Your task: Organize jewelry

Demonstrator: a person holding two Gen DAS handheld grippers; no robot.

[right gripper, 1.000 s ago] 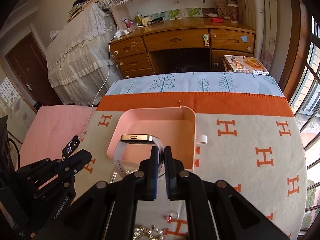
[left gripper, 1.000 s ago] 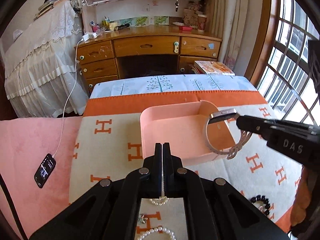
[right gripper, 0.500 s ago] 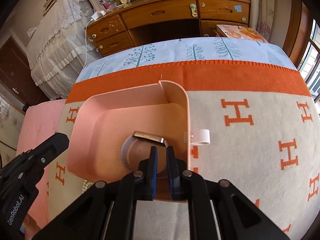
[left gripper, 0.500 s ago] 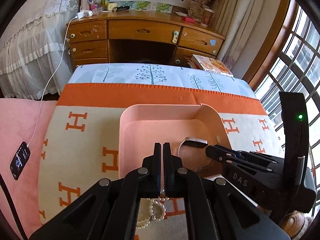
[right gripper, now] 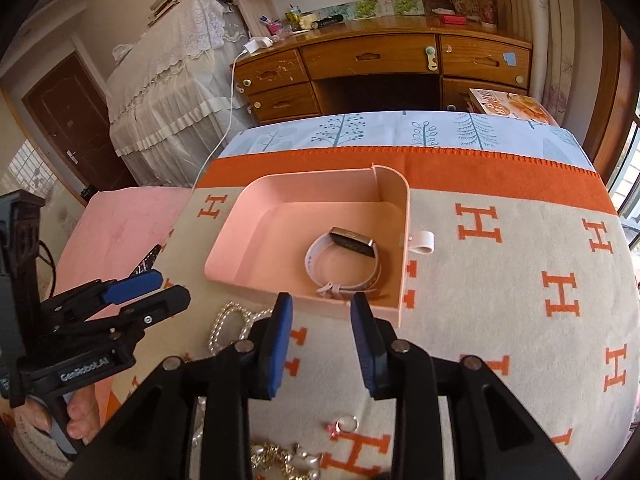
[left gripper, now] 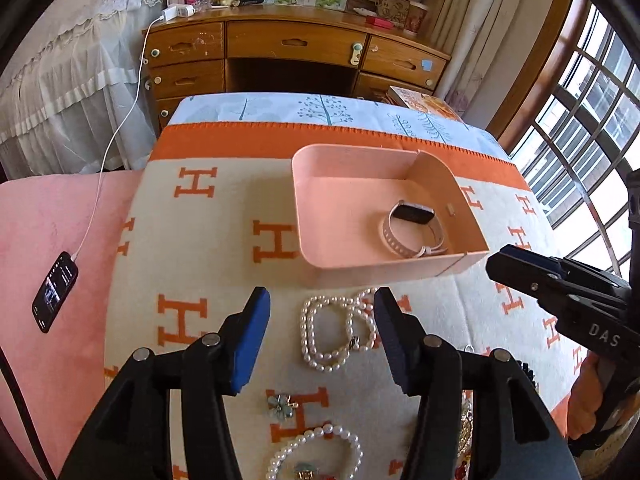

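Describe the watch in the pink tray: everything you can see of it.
The watch is a slim band type: a dark rectangular face in a metallic frame, on a pale, rubbery-looking strap with rows of holes, buckled into a closed loop. It lies inside the pink tray, near the tray's right wall and front corner, resting on the floor with the face tipped up at the far side. No gripper touches it.

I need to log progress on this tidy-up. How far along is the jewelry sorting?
Done: the white-strapped smartwatch lies inside the pink plastic tray. In hand: nothing; the left gripper is opening over the looped white pearl necklace, and the right gripper is opening, empty. Left: that necklace, a pearl bracelet, a flower brooch and a small ring on the H-patterned blanket.
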